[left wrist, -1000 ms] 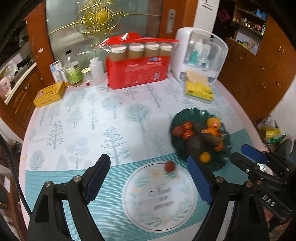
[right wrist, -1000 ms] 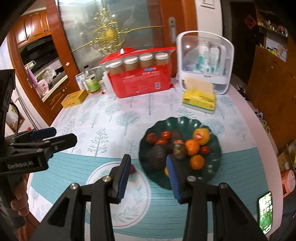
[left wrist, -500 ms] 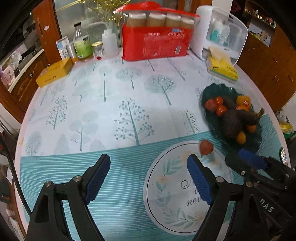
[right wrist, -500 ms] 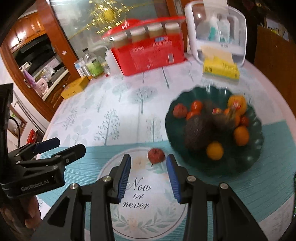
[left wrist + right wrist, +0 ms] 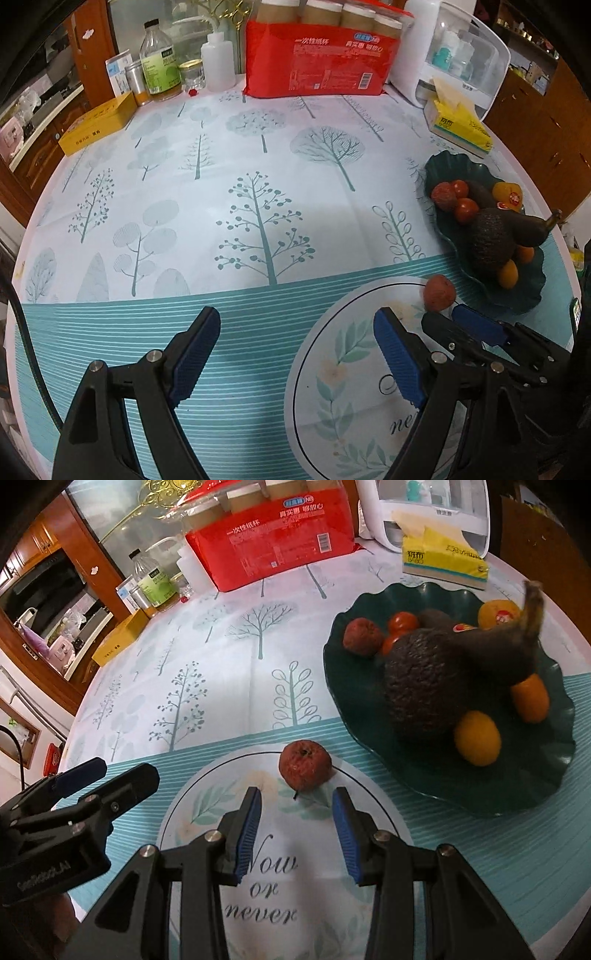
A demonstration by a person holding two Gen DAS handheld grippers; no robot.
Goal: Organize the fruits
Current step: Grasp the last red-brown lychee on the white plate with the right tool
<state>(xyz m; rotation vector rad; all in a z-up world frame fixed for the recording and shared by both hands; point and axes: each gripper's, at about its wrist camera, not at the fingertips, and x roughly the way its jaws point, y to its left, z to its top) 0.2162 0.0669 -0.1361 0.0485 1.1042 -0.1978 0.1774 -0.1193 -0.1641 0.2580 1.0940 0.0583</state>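
Note:
A small wrinkled red fruit (image 5: 305, 764) lies on the tablecloth just left of a dark green plate (image 5: 546, 775); it also shows in the left wrist view (image 5: 439, 292). The plate (image 5: 443, 162) holds an avocado (image 5: 424, 686), a dark banana (image 5: 495, 646), small oranges, tomatoes and another red fruit. My right gripper (image 5: 297, 827) is open and empty, its jaws just short of the loose red fruit. My left gripper (image 5: 295, 354) is open and empty, low over the striped cloth to the left.
At the back of the table stand a red pack of paper cups (image 5: 321, 62), a white dispenser box (image 5: 465, 55), a yellow tissue pack (image 5: 458, 125), bottles and jars (image 5: 159, 62) and a yellow box (image 5: 98, 125). The table edge curves close at the right.
Both grippers have dropped lower and moved forward. The right gripper has come close to the loose red fruit, which now lies right in front of its open jaws.

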